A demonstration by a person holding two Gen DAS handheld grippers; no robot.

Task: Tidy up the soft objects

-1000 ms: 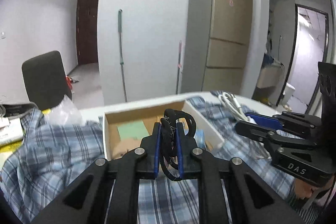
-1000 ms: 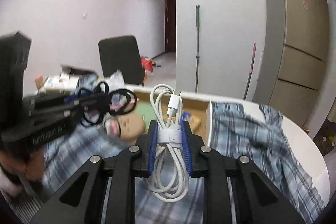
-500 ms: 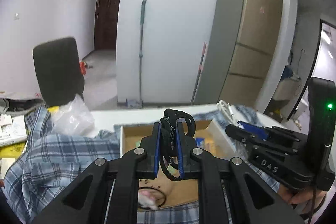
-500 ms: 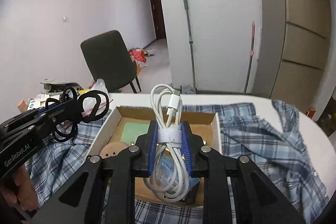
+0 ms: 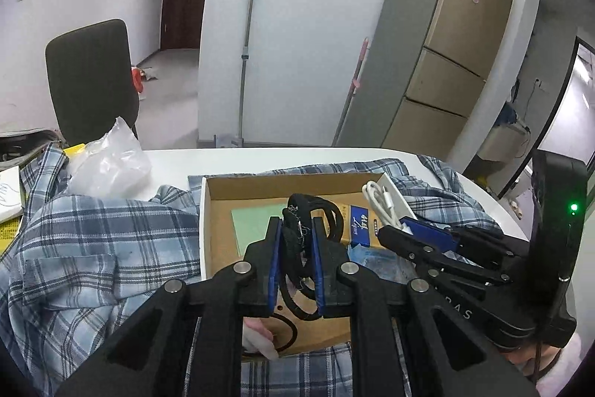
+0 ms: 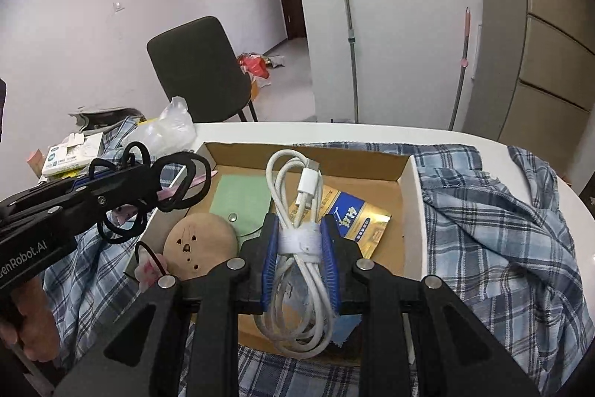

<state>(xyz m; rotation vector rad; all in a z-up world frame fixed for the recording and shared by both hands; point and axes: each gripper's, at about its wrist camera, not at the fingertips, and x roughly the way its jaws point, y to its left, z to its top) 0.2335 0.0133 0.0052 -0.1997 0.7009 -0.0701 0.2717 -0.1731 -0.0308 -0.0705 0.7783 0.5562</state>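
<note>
Cardboard is where everything is headed: the open cardboard box (image 6: 407, 188) lies on a plaid shirt (image 6: 498, 233) spread over the white table (image 6: 409, 133), and both held items hang above it. The right gripper (image 6: 300, 257) is clamped on a coiled white cable (image 6: 297, 203) bound with a white strap, its loops dangling over the near part of the box. The left gripper (image 5: 295, 250) is pinched tight on a bunch of black hair ties (image 5: 312, 211), over the box's left edge as the right view has it. Judging from how things lie, the task is well under way but not finished: a green pad (image 6: 241, 201), a round tan piece (image 6: 202, 244), a gold-and-blue packet (image 6: 357, 218) and a crumpled blue wrapper (image 5: 375, 257) already lie inside, while the cable and hair ties are yet to be set down and let go. The right wrist view shows the box floor plainly and the hair ties from the side, loops splayed (a shape the left view squeezes into a dark knot between its fingers); it also catches a pink-and-white bit (image 6: 147, 270) with a thin dark ring at the box's near left corner. The left wrist view alone shows the right tool's green indicator light (image 5: 573, 207) and a crinkled clear plastic bag (image 5: 111, 162) on the shirt beside the box.
</note>
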